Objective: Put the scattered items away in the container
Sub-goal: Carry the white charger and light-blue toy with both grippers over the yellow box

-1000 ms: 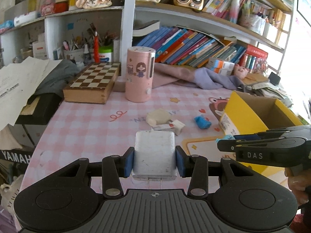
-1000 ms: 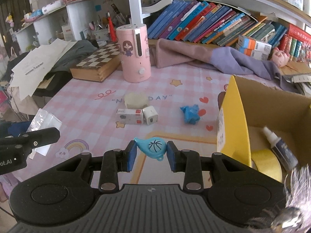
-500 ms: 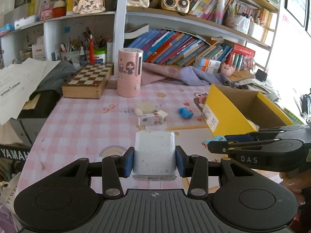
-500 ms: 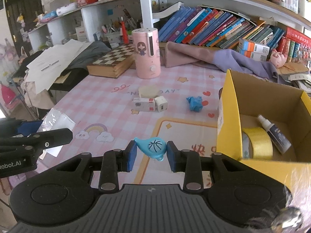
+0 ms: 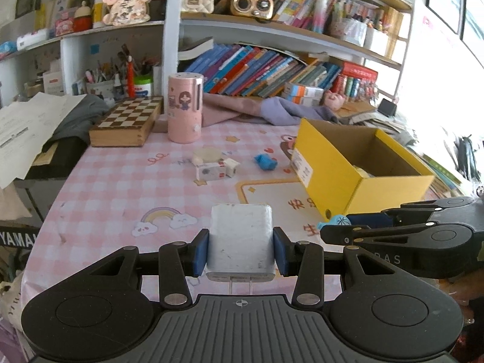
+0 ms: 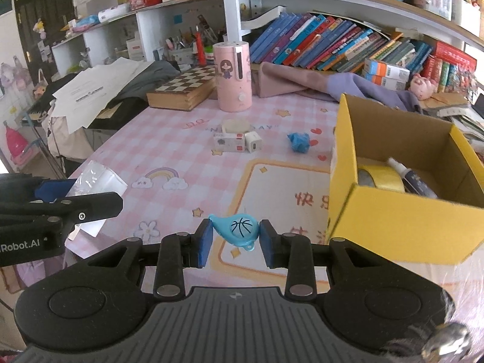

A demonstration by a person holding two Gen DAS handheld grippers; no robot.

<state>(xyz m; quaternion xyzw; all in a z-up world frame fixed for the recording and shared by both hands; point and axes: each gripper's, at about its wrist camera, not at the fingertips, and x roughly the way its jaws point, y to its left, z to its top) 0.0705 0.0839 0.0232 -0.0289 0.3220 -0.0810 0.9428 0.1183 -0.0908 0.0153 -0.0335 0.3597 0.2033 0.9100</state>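
Observation:
My left gripper (image 5: pixel 241 246) is shut on a white plug charger (image 5: pixel 240 236), held above the near part of the pink checked table. My right gripper (image 6: pixel 235 237) is shut on a light blue teardrop charm (image 6: pixel 237 231) with a basketball drawing. The yellow cardboard box (image 6: pixel 402 211) stands open at the right, with a yellow tape roll (image 6: pixel 381 177) and a small bottle (image 6: pixel 411 177) inside. Out on the table lie a small white box (image 6: pixel 229 142), a white cube charger (image 6: pixel 254 141), a pale round piece (image 6: pixel 236 126) and a blue crumpled thing (image 6: pixel 299 141). In the left wrist view the box (image 5: pixel 332 163) sits right of these.
A pink cylinder (image 6: pixel 232 77) and a chessboard box (image 6: pixel 181 87) stand at the table's far side, with purple cloth (image 6: pixel 348 86) and bookshelves behind. A clear plastic bag (image 6: pixel 96 181) lies near the left edge. Papers and dark clothes pile up at the left.
Both grippers have drawn back toward the near side of the table, each with its item still held. The box and scattered items look smaller and farther away.

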